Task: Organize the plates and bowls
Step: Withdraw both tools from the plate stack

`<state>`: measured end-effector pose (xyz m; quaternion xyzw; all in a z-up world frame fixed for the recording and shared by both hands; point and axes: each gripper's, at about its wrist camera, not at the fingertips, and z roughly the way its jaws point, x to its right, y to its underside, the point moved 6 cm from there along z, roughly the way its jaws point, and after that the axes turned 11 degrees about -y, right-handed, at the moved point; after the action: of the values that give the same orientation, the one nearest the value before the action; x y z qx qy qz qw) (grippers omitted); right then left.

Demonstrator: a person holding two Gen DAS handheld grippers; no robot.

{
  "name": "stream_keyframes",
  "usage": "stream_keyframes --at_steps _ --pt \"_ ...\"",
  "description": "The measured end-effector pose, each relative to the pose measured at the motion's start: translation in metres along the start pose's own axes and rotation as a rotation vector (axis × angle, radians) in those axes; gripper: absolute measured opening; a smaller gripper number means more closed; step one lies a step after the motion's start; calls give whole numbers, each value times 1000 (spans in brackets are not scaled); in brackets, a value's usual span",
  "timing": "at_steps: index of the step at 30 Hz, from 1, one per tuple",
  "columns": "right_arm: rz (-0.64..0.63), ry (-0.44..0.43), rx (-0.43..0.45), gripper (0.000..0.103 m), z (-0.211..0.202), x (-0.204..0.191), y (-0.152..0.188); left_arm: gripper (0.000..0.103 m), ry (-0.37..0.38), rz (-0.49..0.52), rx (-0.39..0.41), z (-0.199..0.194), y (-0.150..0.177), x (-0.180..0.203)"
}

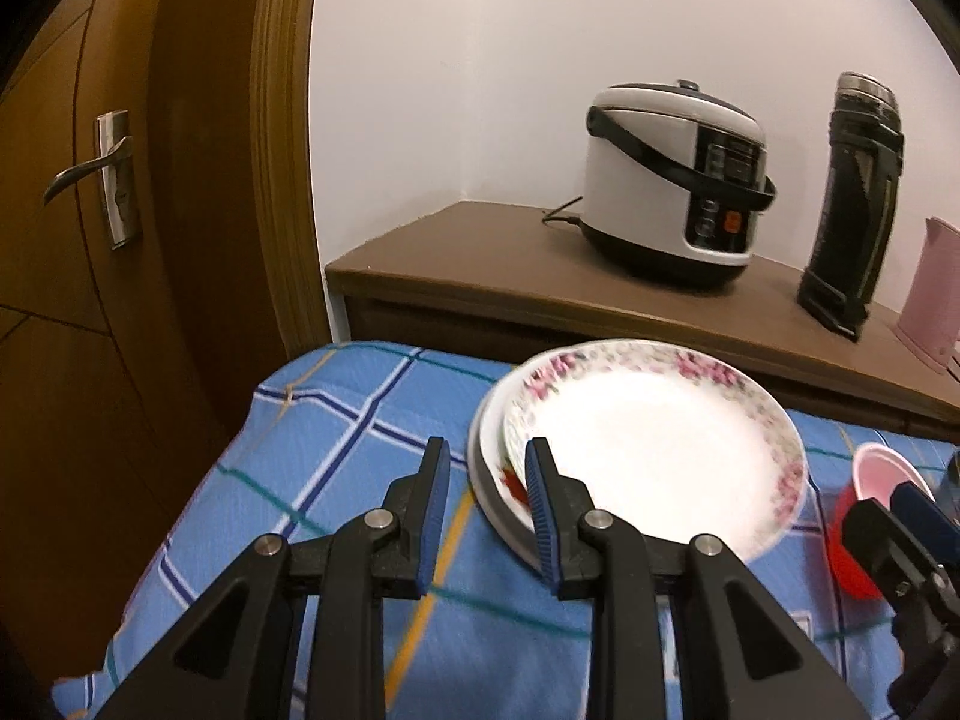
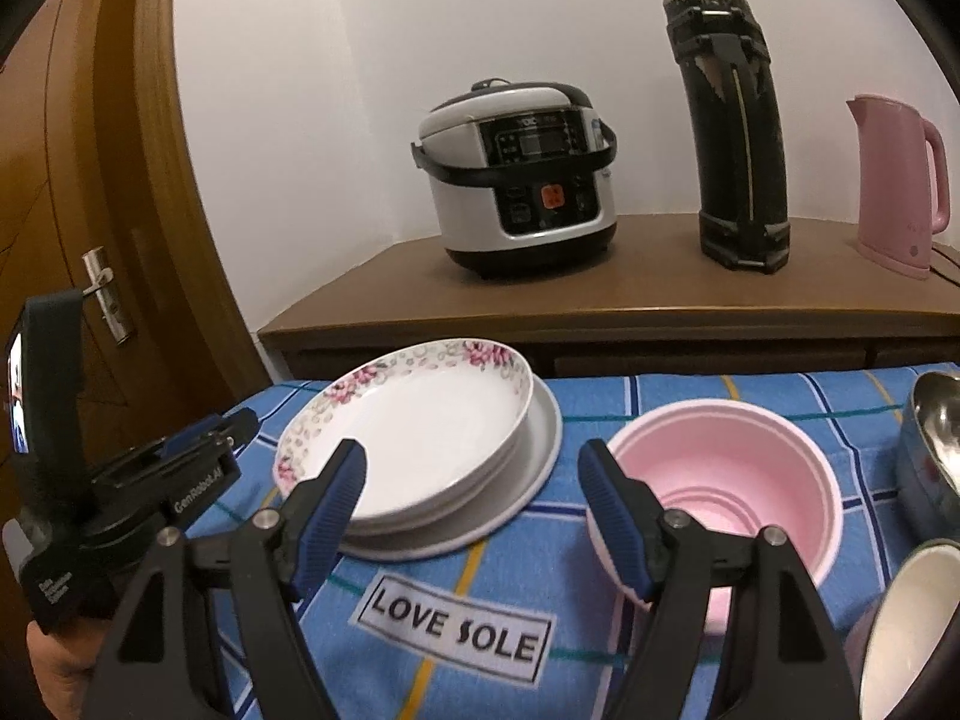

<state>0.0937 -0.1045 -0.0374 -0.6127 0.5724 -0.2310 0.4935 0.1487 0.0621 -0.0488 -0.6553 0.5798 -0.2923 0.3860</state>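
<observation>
Left wrist view: left gripper [image 1: 486, 480] is sitting partly open with nothing between its jaws; its right finger [image 1: 543, 504] is overlapping the near-left rim of the plates [image 1: 648, 450], contact unclear. Plates are stacked on the blue cloth [image 1: 336, 420].

Right wrist view: right gripper [image 2: 474, 480] is gaping wide and empty over the cloth, plates to its left, pink bowl [image 2: 732, 468] at its right finger.

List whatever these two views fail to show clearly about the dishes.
- Plate stack, right wrist view: the count under the floral plate is unclear; rims overlap.
- Steel bowl, right wrist view: cut off by the right edge.
- White bowl, right wrist view: cut off at the lower corner.
- Red bowl, left wrist view: hidden behind the right gripper.
</observation>
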Motion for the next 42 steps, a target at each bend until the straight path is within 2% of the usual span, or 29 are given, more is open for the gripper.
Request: stream_keyframes --at_steps 6,13,30,42 --pt "18 -28 -10 75 -19 -1 9 29 21 15 -24 -19 13 7" --pt "31 -24 -18 75 -41 8 21 29 51 41 -28 -40 25 23" --pt "74 16 3 75 -107 42 44 29 153 131 -34 -86 51 77" --pt "113 63 14 75 -146 73 50 29 239 173 -66 -104 66 118"
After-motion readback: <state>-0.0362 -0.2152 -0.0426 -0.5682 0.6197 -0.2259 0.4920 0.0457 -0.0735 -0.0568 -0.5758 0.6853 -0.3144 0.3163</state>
